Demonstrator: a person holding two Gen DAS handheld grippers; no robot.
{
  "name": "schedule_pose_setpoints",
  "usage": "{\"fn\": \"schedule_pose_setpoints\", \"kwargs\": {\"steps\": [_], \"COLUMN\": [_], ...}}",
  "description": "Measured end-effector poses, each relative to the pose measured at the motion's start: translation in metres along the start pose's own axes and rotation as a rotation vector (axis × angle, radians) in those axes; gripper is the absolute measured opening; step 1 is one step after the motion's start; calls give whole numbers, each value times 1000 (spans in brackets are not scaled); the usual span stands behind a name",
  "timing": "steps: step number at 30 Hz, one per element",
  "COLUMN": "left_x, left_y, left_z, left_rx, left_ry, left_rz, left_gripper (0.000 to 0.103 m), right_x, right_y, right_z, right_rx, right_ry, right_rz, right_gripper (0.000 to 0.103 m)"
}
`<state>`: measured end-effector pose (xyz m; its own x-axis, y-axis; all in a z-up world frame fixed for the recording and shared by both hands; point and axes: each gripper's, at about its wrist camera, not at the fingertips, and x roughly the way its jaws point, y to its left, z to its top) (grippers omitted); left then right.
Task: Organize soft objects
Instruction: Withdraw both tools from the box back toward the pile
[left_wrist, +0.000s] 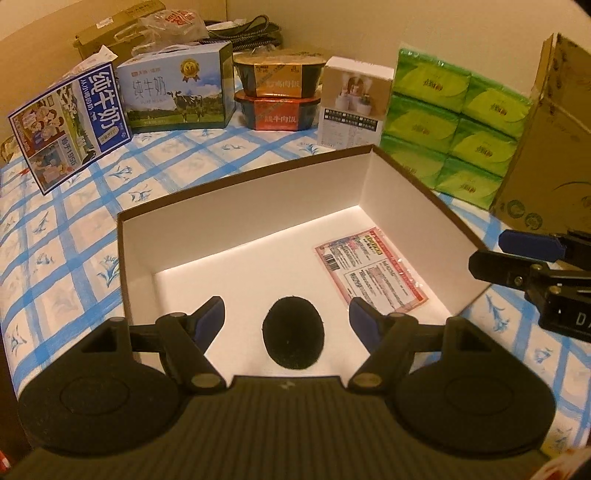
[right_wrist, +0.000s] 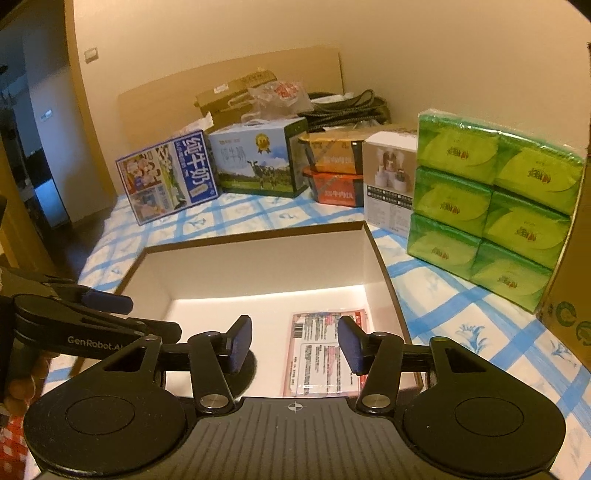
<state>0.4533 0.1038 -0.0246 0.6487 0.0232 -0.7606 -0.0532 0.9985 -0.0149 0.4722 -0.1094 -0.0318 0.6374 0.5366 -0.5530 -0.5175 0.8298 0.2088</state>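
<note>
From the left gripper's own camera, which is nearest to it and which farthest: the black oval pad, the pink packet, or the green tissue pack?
1. Black oval pad: in the box, right between the left gripper fingers.
2. Pink packet: box floor, ahead to the right.
3. Green tissue pack: beyond the box's far right corner.

Both wrist views look down, close, into the box (left_wrist: 258, 206).

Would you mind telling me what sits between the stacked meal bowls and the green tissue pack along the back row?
A white product box stands between the stacked meal bowls and the green tissue pack, close beside both. Both wrist views show it.
</note>
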Motion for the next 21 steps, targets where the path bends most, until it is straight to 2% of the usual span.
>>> {"fn": "schedule_pose_setpoints", "kwargs": {"steps": [12, 21], "left_x": [-89, -163], "left_y": [4, -10], "left_z": [-46, -99], "left_rx": [-30, -26], "left_ry": [-63, -99], "left_rz": [-56, -75], "left_gripper": [73, 73], "right_x": [-92, -173], "right_y": [23, 38], "right_z": [-25, -61], "right_rx": [40, 88], "right_ry": [-80, -117], "right_rz": [18, -16], "right_gripper": [73, 78]}}
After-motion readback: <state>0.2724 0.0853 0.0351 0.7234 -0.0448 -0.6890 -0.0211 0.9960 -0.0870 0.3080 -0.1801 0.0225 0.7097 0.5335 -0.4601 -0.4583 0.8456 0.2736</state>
